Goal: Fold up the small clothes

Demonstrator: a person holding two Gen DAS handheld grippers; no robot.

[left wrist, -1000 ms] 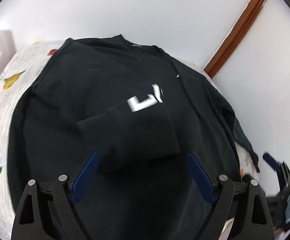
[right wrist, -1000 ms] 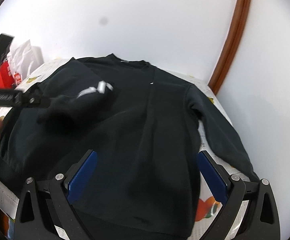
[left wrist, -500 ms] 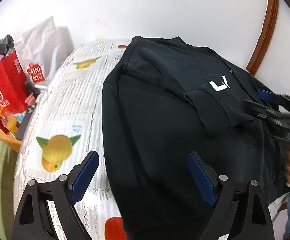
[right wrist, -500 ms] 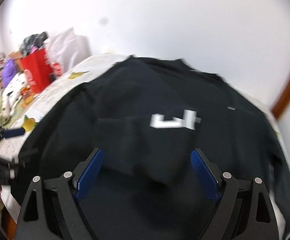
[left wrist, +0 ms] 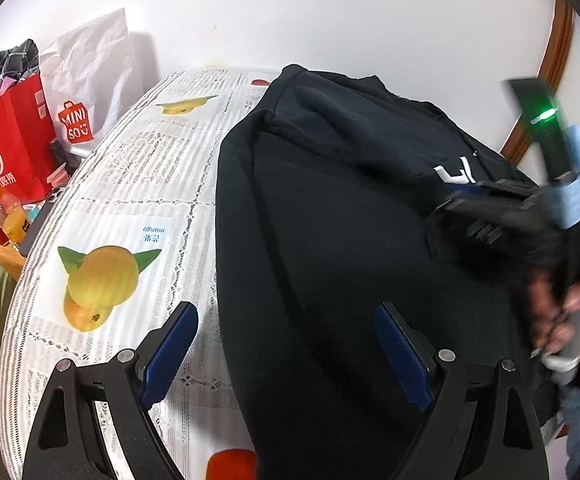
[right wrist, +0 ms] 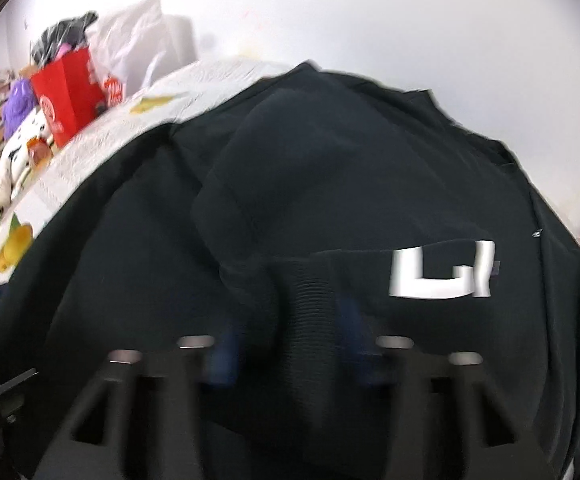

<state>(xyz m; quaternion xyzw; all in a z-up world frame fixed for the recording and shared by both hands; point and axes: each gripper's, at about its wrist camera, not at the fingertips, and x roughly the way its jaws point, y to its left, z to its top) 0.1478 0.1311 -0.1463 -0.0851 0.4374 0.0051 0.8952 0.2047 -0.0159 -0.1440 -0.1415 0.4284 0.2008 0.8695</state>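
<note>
Since a second ago, both grippers have swung away from the sweatshirt's middle: the left gripper [left wrist: 285,354] has drifted to the garment's side edge, and the right gripper [right wrist: 290,354] has closed in on the folded-over sleeve.

Nearest, the left fingers [left wrist: 169,346] stand spread wide and empty, one over the tablecloth [left wrist: 137,184], the other over dark cloth. In the right wrist view the picture is blurred; ribbed cuff [right wrist: 310,304] fabric sits between the right fingers, which seem drawn near together, but whether they pinch it I cannot tell.

Beyond them the black sweatshirt [left wrist: 330,220] lies flat on the bench, one sleeve crossed over the chest with its white lettering [right wrist: 442,274] facing up. Farther off stand a red bag [left wrist: 9,144] and a white bag [left wrist: 89,72] against the wall.

Likely soft, limp and fairly light, the sweatshirt will sag and slide once lifted. Hems, cuffs and seams look like the firmest places to grip.
</note>
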